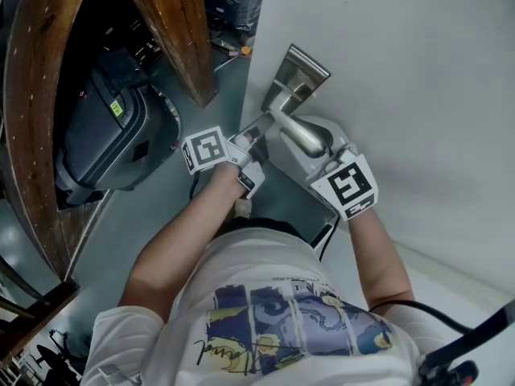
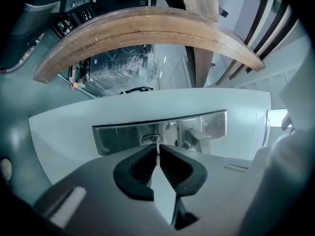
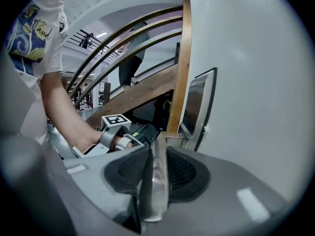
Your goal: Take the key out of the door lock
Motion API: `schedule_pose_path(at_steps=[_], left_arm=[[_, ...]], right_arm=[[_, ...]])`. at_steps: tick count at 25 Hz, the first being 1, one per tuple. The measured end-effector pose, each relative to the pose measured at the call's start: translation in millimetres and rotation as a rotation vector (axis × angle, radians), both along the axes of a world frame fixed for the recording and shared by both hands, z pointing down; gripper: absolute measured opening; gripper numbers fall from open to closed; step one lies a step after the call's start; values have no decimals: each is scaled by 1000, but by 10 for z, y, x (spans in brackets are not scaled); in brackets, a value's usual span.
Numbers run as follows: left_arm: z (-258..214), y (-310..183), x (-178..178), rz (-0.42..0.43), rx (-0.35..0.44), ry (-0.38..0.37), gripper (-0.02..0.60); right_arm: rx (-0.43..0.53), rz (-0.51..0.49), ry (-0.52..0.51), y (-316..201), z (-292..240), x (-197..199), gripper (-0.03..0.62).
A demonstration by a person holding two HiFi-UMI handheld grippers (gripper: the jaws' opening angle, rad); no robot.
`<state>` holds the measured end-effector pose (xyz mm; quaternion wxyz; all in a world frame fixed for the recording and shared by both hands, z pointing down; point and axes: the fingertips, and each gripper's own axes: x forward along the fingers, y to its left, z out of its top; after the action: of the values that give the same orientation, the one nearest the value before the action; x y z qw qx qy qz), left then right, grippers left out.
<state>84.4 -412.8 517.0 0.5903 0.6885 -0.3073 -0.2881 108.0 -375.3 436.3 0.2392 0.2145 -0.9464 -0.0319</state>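
The key (image 2: 157,150) is a thin metal blade standing in the lock cylinder (image 2: 152,139) of a steel plate (image 2: 123,136) on the white door (image 1: 418,95). My left gripper (image 2: 158,159) is shut on the key, its ribbed black pads pressed on both flat sides. In the head view the left gripper (image 1: 245,139) reaches the door's edge just below the plate (image 1: 302,75). My right gripper (image 1: 330,158) is shut on the steel door handle (image 1: 302,135), whose lever (image 3: 156,181) runs between its pads. The plate (image 3: 197,107) shows edge-on beyond.
A curved wooden beam (image 1: 40,95) and a slanted wooden post (image 1: 181,30) stand left of the door. A dark wheeled case (image 1: 113,127) sits on the grey-green floor (image 1: 153,215) beside them. The person's forearms and printed shirt fill the lower head view.
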Motion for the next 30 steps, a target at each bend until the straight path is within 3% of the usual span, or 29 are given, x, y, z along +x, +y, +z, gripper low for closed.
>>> schedule_pose_path(at_steps=[6,17,30], left_arm=[[-2,13,-6,7,-31,-16,23],[5,99,-33,2,-117,36,23],[-67,614,-351,26,-92,-13,23]], right_arm=[[9,17,-4,5,1,3,115],[26,35,-2,33,-4,-4,115],[-1,71,-4,-27,-13,55,115]])
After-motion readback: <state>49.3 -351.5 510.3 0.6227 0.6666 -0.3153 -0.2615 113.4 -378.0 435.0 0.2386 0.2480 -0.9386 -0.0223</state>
